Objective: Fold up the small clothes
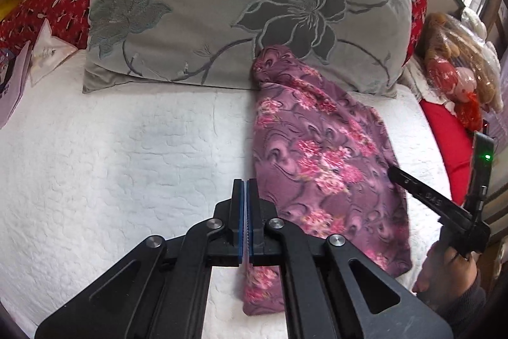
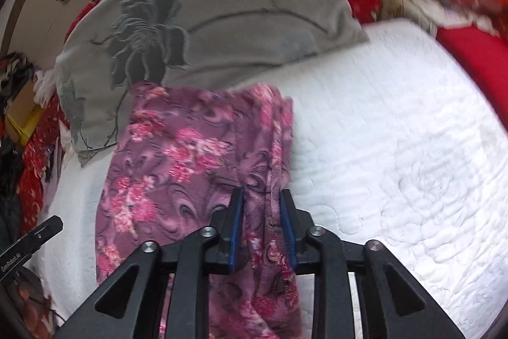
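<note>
Black claw [image 1: 246,189] (blue pads, silver screws) and dark sleeve [image 1: 466,304].

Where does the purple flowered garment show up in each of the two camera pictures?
Left wrist view: purple flowered garment lies right of centre on the white quilt.
Right wrist view: it fills the lower left-centre.
Shared landmark: the grey flower-embroidered pillow, which the garment's far end touches.

Purple garment [image 1: 320,154] with pink flowers and dark swirls; grey pillow [image 1: 222,5] with charcoal and teal blooms beyond the fingers; white quilt [image 1: 111,154]; red patterned bedding [image 1: 60,5].
</note>
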Available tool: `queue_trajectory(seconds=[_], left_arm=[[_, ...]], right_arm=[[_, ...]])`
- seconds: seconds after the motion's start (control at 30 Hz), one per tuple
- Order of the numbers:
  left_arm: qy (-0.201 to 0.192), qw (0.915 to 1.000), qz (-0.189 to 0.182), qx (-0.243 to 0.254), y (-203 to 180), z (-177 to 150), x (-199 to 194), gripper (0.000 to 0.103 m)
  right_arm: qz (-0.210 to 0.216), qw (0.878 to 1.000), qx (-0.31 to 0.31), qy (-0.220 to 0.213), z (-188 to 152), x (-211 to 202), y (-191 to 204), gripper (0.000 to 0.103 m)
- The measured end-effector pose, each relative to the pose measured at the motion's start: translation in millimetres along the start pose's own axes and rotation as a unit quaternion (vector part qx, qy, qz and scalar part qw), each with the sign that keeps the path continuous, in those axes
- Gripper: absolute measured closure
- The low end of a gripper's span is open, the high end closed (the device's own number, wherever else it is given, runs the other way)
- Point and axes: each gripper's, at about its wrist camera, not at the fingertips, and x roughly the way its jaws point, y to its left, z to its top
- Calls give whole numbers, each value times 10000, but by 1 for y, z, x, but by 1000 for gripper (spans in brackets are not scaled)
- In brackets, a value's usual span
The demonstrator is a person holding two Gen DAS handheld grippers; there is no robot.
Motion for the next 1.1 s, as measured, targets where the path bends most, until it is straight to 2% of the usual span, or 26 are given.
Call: queue_trajectory(seconds=[0.03, 0.1, 0.13, 0.2, 0.27, 0.37, 0.47, 0.6, 0.7, 0.73, 0.77, 0.8, 0.83, 0.9, 0.93, 1.0, 1.03, 1.1], left_arm=[[52, 10000, 47, 25, 1, 3, 7, 103], [162, 9999, 56, 21, 6, 9, 20, 102], [302, 9995, -101, -87, 12, 13, 29, 100], [641, 9935, -701, -621, 33, 20, 48, 97], [979, 9790, -1378, -1144, 52, 23, 69, 96], [1348, 9690, -1729, -1143, 50, 25, 89, 95], [1569, 9639, -1821, -1142, 42, 27, 101, 95], [1684, 9582, -1875, -1356, 41, 29, 105, 95], [1462, 9581, -1877, -1597, 53, 28, 92, 94], [1277, 9553, -2004, -1758, 61, 27, 83, 84], [1130, 9482, -2236, -1953, 68, 26, 76, 59], [1073, 9426, -2381, -2080, 72, 25, 73, 44], [1005, 9322, -2653, -2247, 75, 23, 70, 20], [1070, 9177, -3024, -2343, 73, 22, 72, 17], [1211, 9144, -3091, -2315, 67, 24, 77, 17], [1451, 9182, -3013, -2122, 54, 25, 88, 17], [1597, 9228, -2877, -2002, 46, 25, 95, 16], [1781, 9233, -2836, -1882, 33, 24, 106, 17]], right_arm=[[110, 9999, 76, 15, 0, 2, -5, 71], [319, 9991, 276, 43, 0, 4, -14, 60], [409, 9983, 411, 55, 1, 5, -19, 56], [634, 9952, 740, 76, 3, 9, -31, 50], [992, 9892, 1076, 101, 4, 15, -43, 48], [1367, 9820, 1282, 251, 6, 31, -47, 47], [1459, 9833, 1049, 298, 10, 43, -34, 46], [1344, 9867, 879, 258, 18, 49, -20, 45], [1288, 9877, 823, 331, 20, 49, -17, 45], [1331, 9867, 858, 366, 20, 48, -19, 45], [1363, 9860, 880, 395, 19, 47, -20, 45], [1397, 9854, 882, 414, 17, 47, -22, 45], [1405, 9854, 866, 425, 16, 47, -22, 45], [1419, 9853, 853, 417, 14, 45, -24, 45], [1424, 9851, 871, 412, 14, 45, -24, 45], [1444, 9845, 919, 390, 13, 44, -25, 45], [1455, 9842, 935, 385, 12, 44, -25, 45], [1497, 9832, 978, 377, 11, 44, -28, 45]])
